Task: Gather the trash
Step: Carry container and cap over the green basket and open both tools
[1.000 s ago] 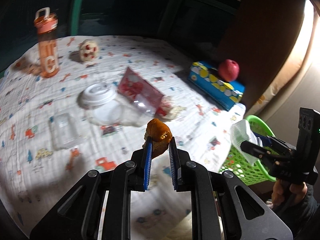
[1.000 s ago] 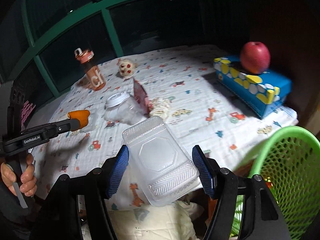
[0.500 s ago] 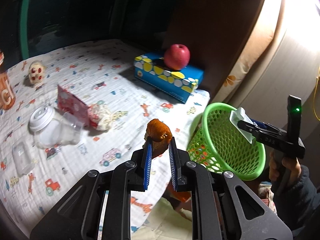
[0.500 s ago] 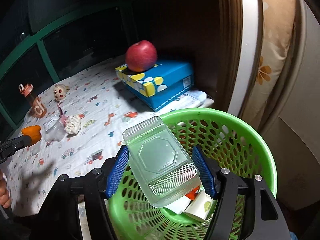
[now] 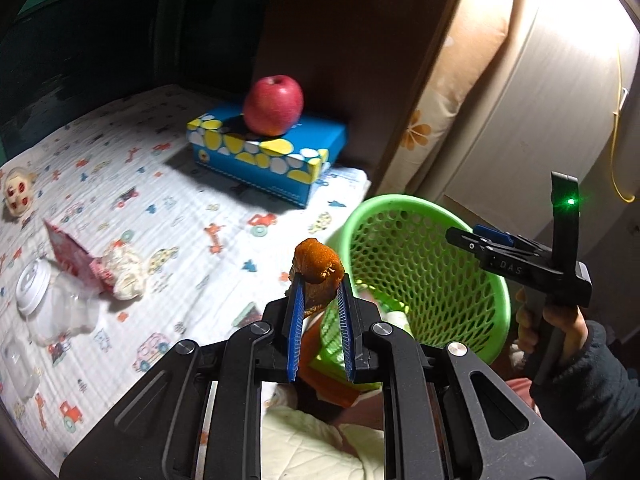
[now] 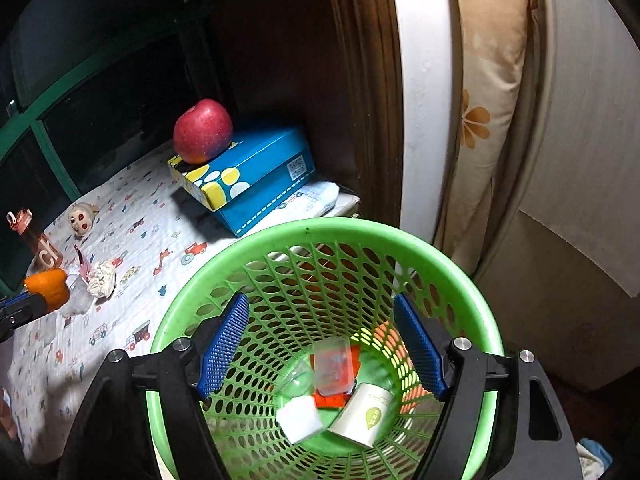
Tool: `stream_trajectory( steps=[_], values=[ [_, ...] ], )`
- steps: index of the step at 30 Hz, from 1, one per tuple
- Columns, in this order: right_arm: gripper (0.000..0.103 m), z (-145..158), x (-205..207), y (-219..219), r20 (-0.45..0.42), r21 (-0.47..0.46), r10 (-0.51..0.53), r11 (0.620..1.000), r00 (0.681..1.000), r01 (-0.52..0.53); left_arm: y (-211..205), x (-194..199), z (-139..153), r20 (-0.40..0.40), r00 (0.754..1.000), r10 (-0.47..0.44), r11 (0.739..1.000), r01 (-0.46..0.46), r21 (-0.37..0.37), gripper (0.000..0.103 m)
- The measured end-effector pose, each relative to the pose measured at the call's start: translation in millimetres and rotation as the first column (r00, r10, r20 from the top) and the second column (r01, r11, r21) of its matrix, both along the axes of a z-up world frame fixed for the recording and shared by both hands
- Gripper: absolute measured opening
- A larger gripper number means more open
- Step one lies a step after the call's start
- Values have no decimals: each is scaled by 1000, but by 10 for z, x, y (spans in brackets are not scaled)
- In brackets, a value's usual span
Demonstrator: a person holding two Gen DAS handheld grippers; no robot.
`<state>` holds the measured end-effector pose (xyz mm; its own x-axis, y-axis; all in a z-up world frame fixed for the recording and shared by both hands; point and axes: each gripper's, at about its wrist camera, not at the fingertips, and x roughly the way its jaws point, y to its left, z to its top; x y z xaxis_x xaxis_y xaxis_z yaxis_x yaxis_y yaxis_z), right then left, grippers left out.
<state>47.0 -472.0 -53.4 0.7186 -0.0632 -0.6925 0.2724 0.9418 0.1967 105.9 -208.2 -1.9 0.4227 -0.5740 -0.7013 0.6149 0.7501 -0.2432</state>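
My left gripper (image 5: 318, 300) is shut on a piece of orange peel (image 5: 319, 267), held just left of the green mesh basket (image 5: 424, 216). My right gripper (image 6: 320, 344) is open and empty above the basket's (image 6: 320, 226) mouth. The clear plastic container (image 6: 334, 366) lies at the basket's bottom with a small carton (image 6: 362, 414), a white scrap (image 6: 298, 418) and a red wrapper. On the patterned cloth, a crumpled tissue (image 5: 126, 272), a red packet (image 5: 66, 250) and a lidded clear cup (image 5: 44, 300) lie at the left. The right gripper (image 5: 496, 248) shows over the basket in the left wrist view.
A red apple (image 5: 273, 105) rests on a blue tissue box (image 5: 264, 152) at the table's back corner. A small doll head (image 5: 18, 196) and an orange bottle (image 6: 36, 240) stand farther left. A dark wooden panel and a curtain rise behind the basket.
My right gripper opened over the basket and the clear container dropped inside. My left gripper carried the orange peel right, up to the basket.
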Motion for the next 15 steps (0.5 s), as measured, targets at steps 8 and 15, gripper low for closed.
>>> stream_trajectory(
  steps=[8,15],
  values=[
    [74,194,-372,-145,68,8,-40,999,997,39,-541,-75,-50,-17,994,-111,994,111,10,16],
    [78,307,-592,-258,120,21,-76,997,990,74,-915,-197,-169,-62,981,-183,983,184,23,16]
  ],
)
